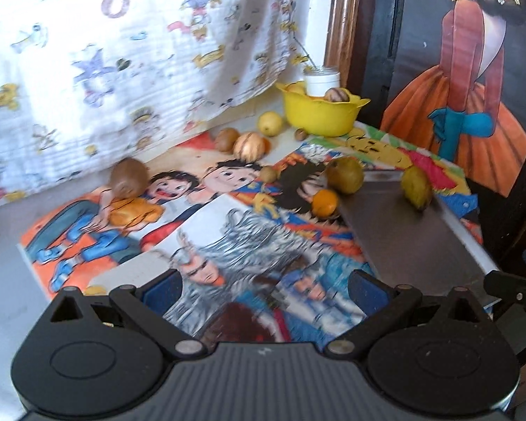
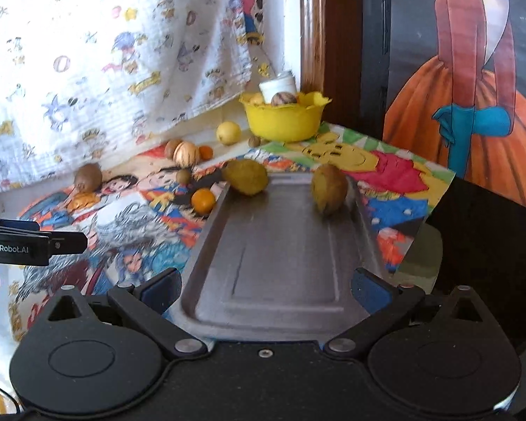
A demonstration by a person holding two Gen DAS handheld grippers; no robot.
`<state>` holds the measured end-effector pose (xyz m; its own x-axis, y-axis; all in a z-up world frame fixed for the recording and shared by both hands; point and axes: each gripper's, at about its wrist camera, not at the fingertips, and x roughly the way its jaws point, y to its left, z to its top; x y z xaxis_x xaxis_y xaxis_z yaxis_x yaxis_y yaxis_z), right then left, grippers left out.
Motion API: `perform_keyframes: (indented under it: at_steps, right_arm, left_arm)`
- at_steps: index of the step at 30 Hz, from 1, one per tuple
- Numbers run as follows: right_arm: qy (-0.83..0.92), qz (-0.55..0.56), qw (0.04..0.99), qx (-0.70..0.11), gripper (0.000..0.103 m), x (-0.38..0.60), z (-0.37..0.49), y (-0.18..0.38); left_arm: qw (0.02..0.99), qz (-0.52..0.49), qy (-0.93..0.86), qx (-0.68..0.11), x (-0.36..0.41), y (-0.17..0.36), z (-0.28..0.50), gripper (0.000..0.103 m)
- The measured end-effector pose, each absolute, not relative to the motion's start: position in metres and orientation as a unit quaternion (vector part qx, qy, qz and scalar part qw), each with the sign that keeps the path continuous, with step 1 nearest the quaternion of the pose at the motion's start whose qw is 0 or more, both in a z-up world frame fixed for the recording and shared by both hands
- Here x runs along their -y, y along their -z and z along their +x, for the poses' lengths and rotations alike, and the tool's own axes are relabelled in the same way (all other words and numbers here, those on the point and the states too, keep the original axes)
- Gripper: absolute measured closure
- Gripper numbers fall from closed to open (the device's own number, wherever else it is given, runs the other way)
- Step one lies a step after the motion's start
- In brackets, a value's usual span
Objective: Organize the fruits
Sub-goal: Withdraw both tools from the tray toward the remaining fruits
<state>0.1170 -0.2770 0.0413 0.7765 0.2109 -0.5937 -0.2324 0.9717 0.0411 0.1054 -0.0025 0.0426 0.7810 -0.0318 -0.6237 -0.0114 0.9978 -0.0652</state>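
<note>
Grey metal tray [image 2: 280, 245] lies lengthwise dead ahead of the right gripper [image 2: 266, 289], its near rim sitting between the spread jaws; nothing is pinched. Tray's long axis runs away from the camera, roughly in line with the fingers.

Desk [image 1: 3, 245] is covered by cartoon-print paper [image 1: 228, 238]; a yellow bowl [image 2: 284, 119] stands at the far edge, well apart from both grippers, already holding a couple of fruits and a white jar.

Left gripper [image 1: 264, 293]: jaws also spread, empty, hovering over the print to the left of the tray.

Fruits, large to small:
- green-yellow pear-like fruit [image 2: 247, 177] at the tray's far left corner, long axis lying across the tray, appears to rest on the rim.
- second greenish fruit [image 2: 328, 187] on the tray, far right, blurred.
- small orange [image 2: 203, 200] on the paper, just beside the tray's left edge.
- further back: kiwi-like brown fruit [image 1: 128, 177], striped round fruit [image 1: 250, 146], lemon-yellow fruit [image 1: 270, 122], a few small ones.

Judgement: the two tray fruits lie straight ahead of the right jaws, far end; right hand is the nearer. The orange sits between the two grippers, slightly favouring the left. A reach forward along the tray axis looks the likely next move.
</note>
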Motion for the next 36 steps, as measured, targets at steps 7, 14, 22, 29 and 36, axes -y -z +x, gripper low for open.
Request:
perform_keyframes:
  at_steps: [7, 14, 22, 29, 36]
  right_arm:
    - [-0.134, -0.028, 0.921, -0.364, 0.001, 0.257, 0.105, -0.029]
    - [-0.152, -0.029, 0.907, -0.392, 0.001, 0.241, 0.097, -0.024]
    - [-0.177, -0.032, 0.897, -0.404, 0.001, 0.229, 0.094, -0.025]
    - [-0.203, -0.035, 0.891, -0.404, 0.001, 0.220, 0.095, -0.026]
    - [-0.243, -0.031, 0.899, -0.364, 0.001, 0.216, 0.103, -0.038]
  left_arm:
    - [0.939, -0.024, -0.013, -0.343, -0.008, -0.036, 0.088, 0.000]
    - [0.937, -0.021, -0.035, -0.346, -0.023, -0.033, 0.080, 0.000]
    - [0.933, -0.029, -0.064, -0.353, -0.043, -0.030, 0.077, 0.000]
    - [0.932, -0.030, -0.078, -0.351, -0.052, -0.031, 0.079, 0.000]
    - [0.932, -0.024, -0.085, -0.351, -0.060, -0.032, 0.089, 0.000]
